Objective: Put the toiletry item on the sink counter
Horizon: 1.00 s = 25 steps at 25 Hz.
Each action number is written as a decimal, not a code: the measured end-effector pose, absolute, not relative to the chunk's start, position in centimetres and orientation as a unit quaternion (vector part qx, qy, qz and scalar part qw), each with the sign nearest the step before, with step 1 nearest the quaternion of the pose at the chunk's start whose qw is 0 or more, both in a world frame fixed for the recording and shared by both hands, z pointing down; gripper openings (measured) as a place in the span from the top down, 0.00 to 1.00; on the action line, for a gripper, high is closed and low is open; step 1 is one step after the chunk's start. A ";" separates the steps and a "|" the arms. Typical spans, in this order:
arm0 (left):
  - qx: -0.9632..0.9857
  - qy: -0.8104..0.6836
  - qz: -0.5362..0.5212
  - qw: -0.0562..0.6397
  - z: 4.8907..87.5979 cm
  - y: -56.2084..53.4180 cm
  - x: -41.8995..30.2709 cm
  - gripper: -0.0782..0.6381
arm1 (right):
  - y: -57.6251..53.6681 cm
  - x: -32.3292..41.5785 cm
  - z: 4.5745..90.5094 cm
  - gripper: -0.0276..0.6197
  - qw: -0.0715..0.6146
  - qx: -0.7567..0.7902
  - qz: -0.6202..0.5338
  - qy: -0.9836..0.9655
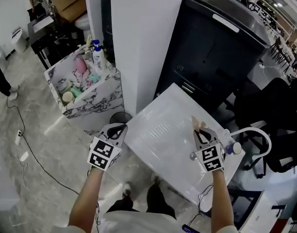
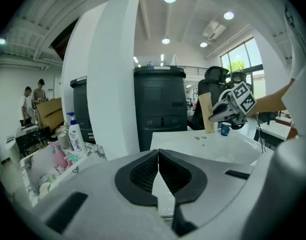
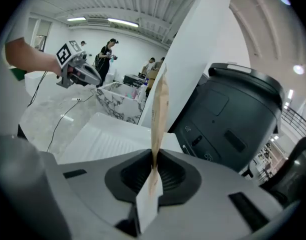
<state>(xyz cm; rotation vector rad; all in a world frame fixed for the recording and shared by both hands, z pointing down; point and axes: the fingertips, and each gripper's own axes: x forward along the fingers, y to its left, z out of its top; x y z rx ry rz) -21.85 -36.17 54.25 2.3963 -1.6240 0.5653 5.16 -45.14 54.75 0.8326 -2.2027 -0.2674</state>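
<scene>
My right gripper is shut on a thin tan paper sachet that stands upright above the right side of a white table. In the right gripper view the sachet rises edge-on from between the closed jaws. My left gripper hovers at the table's left corner, shut with nothing in it. A marble-patterned sink counter stands on the floor to the far left, holding several toiletries, among them a white pump bottle and a pink bottle.
A white pillar rises between the counter and a tall black cabinet. A small blue-capped bottle sits by the right gripper. A black office chair is at the right. A cable runs across the floor. People stand far off.
</scene>
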 end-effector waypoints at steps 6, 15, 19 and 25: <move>0.780 -0.575 0.204 0.138 57.5 -38.9 -22.3 0.88 | -49.6 1.5 61.4 0.91 0.435 0.216 -0.137 -0.864; 0.755 -0.591 0.223 0.179 62.2 -40.3 -23.1 0.88 | -52.6 -2.0 70.3 0.91 0.519 0.098 -0.249 -0.812; 0.751 -0.592 0.224 0.186 63.2 -40.8 -23.1 0.88 | -53.0 -3.0 72.3 0.90 0.533 0.062 -0.308 -0.785; 0.750 -0.593 0.225 0.188 63.9 -41.6 -23.3 0.88 | -52.8 -4.2 74.1 0.88 0.530 0.046 -0.322 -0.783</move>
